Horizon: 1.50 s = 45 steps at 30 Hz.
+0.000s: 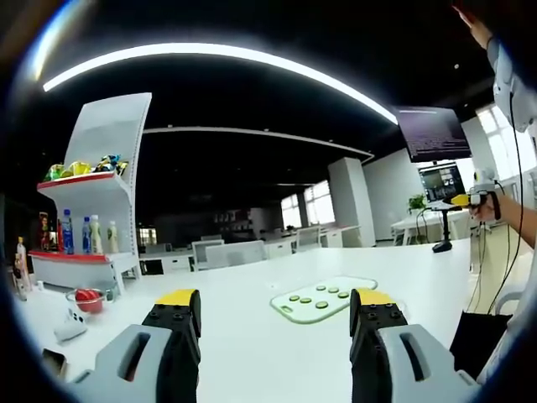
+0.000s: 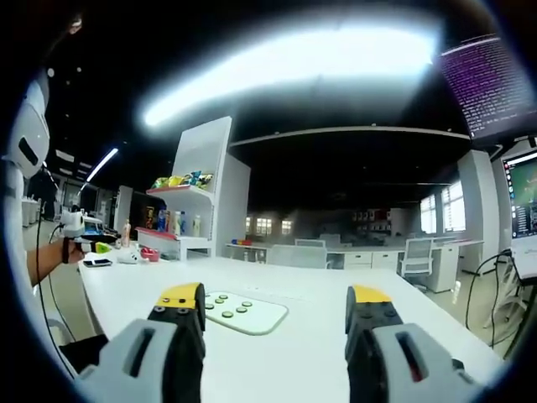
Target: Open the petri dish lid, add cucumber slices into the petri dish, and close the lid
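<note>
A pale cutting board [image 1: 289, 309] lies on the white table and carries several green cucumber slices [image 1: 320, 297]. My left gripper [image 1: 275, 300] stands open above the table, short of the board, with nothing between its yellow-tipped jaws. In the right gripper view the same board [image 2: 260, 319] with its slices [image 2: 228, 308] sits ahead and to the left. My right gripper [image 2: 275, 295] is open and holds nothing. Far right in the left gripper view, a hand holds up the right gripper [image 1: 471, 200]. A small clear dish [image 1: 86, 300] with something red in it sits at the left.
A white shelf [image 1: 92, 210] with bottles and snack bags stands on the table's left end, and a small white object [image 1: 69, 326] lies near it. Monitors on a stand [image 1: 436, 151] rise at the right. A person's arm [image 2: 46, 256] reaches in from the left. Office desks fill the background.
</note>
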Tool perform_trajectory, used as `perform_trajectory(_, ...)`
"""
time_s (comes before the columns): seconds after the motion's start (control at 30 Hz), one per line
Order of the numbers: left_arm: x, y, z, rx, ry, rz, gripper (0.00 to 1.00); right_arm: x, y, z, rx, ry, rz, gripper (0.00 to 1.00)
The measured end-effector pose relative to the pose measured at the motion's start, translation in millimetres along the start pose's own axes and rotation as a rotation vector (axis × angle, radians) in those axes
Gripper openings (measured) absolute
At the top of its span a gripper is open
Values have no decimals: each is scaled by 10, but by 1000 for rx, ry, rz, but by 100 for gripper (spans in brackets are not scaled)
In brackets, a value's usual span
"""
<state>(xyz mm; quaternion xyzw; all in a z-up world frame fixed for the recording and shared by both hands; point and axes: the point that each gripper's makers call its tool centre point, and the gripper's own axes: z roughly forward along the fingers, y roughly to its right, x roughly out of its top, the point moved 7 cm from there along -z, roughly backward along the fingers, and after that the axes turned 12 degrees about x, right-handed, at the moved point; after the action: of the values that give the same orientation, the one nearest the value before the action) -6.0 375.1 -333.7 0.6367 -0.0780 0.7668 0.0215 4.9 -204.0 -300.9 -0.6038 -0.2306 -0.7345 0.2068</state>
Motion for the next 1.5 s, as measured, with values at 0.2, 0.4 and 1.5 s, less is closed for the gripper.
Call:
perform_trajectory(0.2,-42,60,2,10,-18,-7,72,73,-58,-9,-1,9,-6,67)
perform_trajectory(0.4,1,68,30,6,4,-19,72,139,-102,-87,1,23,11,66)
perform_trajectory(1.5,48,34,30,-15,36,-36,72,178,-280,-445,-77,18,35,66)
